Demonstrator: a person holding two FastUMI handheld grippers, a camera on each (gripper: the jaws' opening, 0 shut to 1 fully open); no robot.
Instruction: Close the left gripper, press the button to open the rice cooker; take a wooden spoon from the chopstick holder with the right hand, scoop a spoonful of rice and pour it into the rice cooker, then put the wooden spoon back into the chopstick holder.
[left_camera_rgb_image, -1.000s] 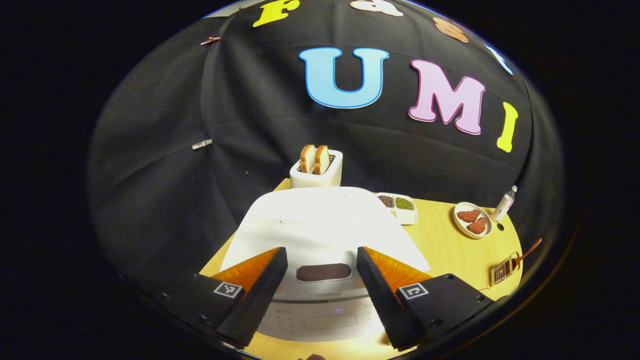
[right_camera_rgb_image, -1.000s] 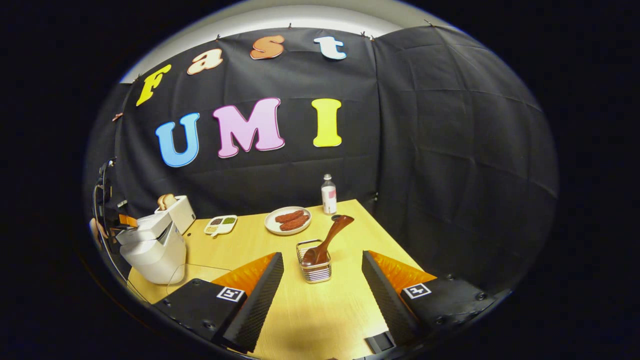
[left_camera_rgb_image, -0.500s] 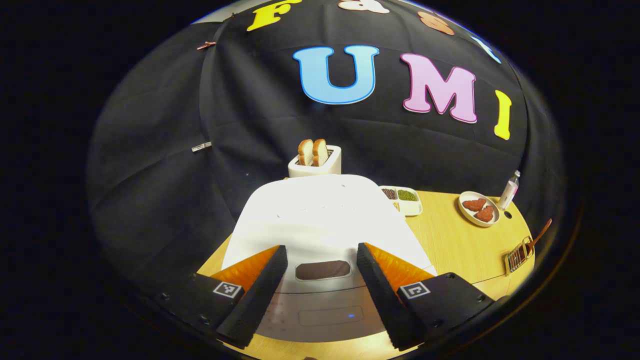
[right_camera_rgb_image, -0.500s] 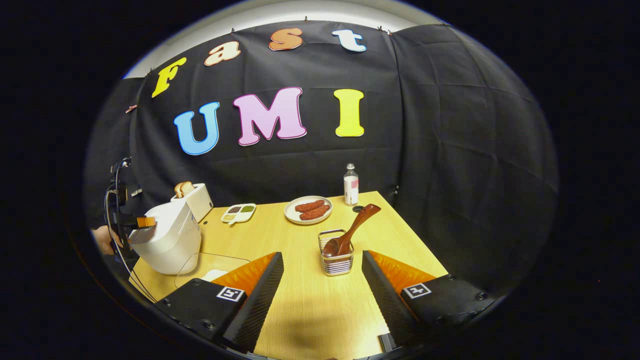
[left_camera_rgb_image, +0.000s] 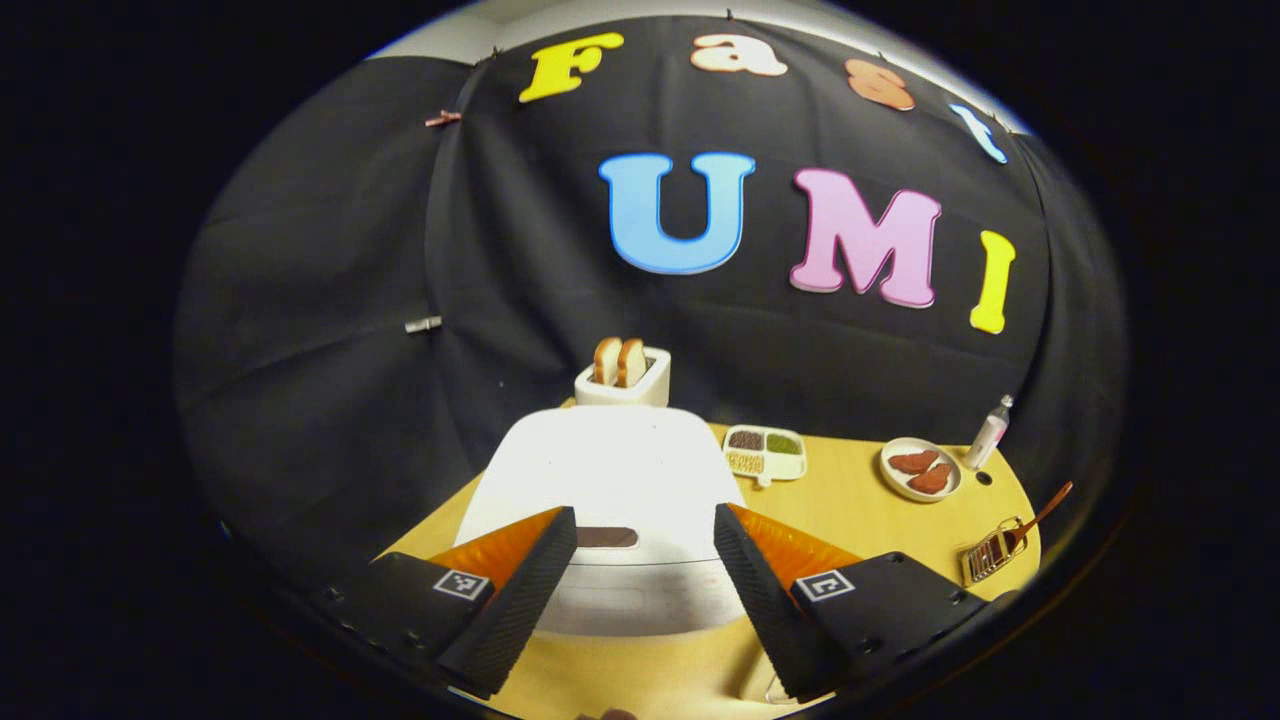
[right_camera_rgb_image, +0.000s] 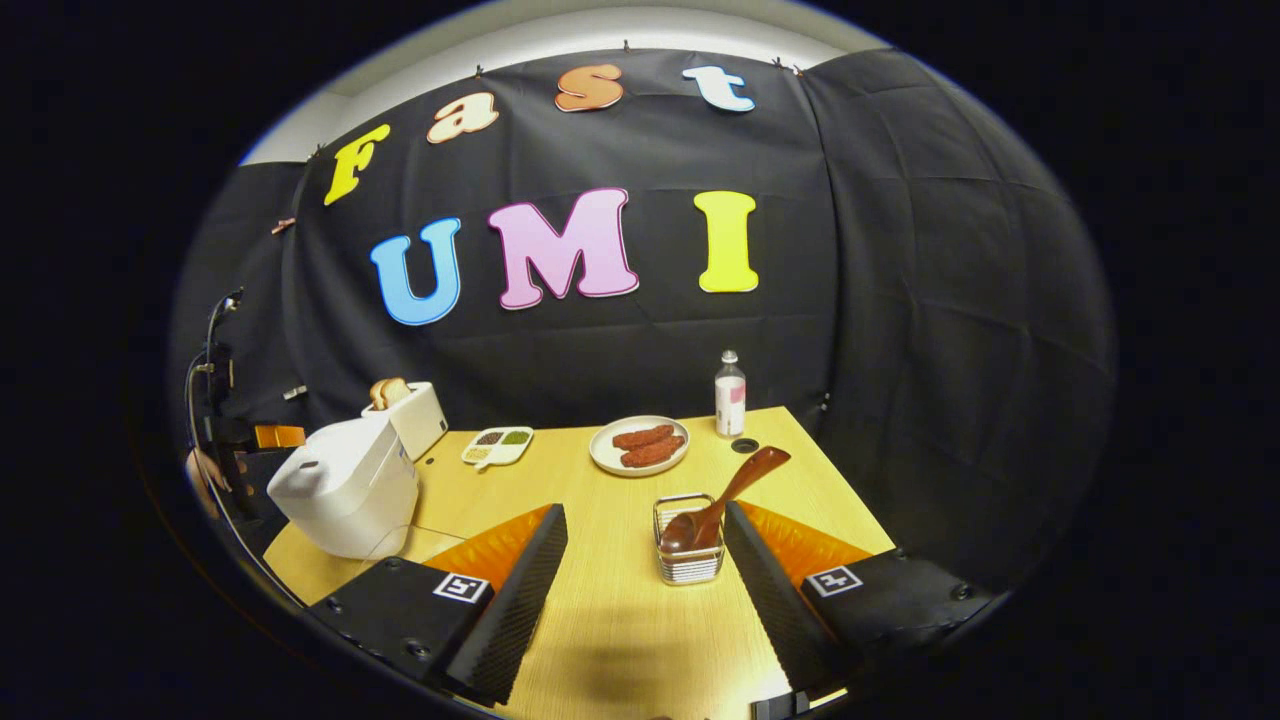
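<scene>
The white rice cooker (left_camera_rgb_image: 620, 480) stands right ahead of my left gripper (left_camera_rgb_image: 643, 515), lid down, its dark button (left_camera_rgb_image: 607, 537) showing between the open fingers, which touch nothing. In the right gripper view the cooker (right_camera_rgb_image: 345, 485) sits at the table's left edge, with the left gripper (right_camera_rgb_image: 265, 437) and a hand behind it. A wire chopstick holder (right_camera_rgb_image: 688, 545) holds the wooden spoon (right_camera_rgb_image: 735, 490), handle leaning up and right. My right gripper (right_camera_rgb_image: 645, 512) is open, short of the holder, which stands just beside its right finger.
A toaster (right_camera_rgb_image: 410, 415) with bread stands behind the cooker. A divided dish (right_camera_rgb_image: 497, 446) of beans, a plate (right_camera_rgb_image: 640, 447) of meat and a small bottle (right_camera_rgb_image: 730, 380) line the back of the wooden table (right_camera_rgb_image: 620, 620). The holder (left_camera_rgb_image: 990, 557) sits far right of the left gripper.
My left gripper has drawn back from the cooker, which now looks smaller and farther; its fingers stay open. The holder has drifted rightward in the right gripper view, toward the right finger.
</scene>
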